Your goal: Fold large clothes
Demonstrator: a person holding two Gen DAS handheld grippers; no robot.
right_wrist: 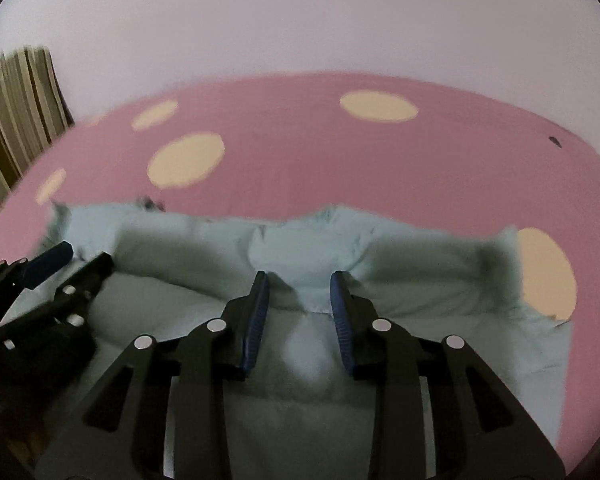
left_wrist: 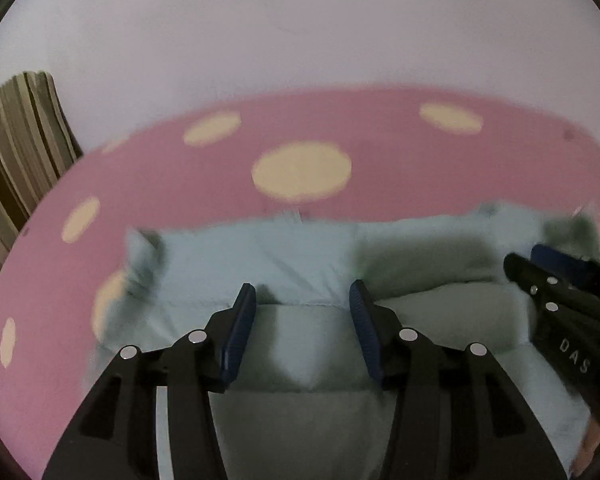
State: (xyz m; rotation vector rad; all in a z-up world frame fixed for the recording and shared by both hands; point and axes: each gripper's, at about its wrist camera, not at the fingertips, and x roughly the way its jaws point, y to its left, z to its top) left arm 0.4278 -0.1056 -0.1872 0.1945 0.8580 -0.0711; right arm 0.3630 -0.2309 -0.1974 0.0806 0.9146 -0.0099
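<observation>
- The pink sheet (left_wrist: 380, 152) with cream dots spreads under everything I see.
- On it lies the pale blue garment (left_wrist: 284, 256), folded into layers (its edges blur), near both tools.
- My left gripper (left_wrist: 302, 296) hangs over the top fold, fingers apart with cloth between them.
- My right gripper (right_wrist: 299, 286) sits beside it, fingers likewise parted over a raised fold.
- Striped curtain (right_wrist: 16, 104) at far left.

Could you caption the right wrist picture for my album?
Open right gripper over a pale blue garment on a pink spotted sheet.
</observation>
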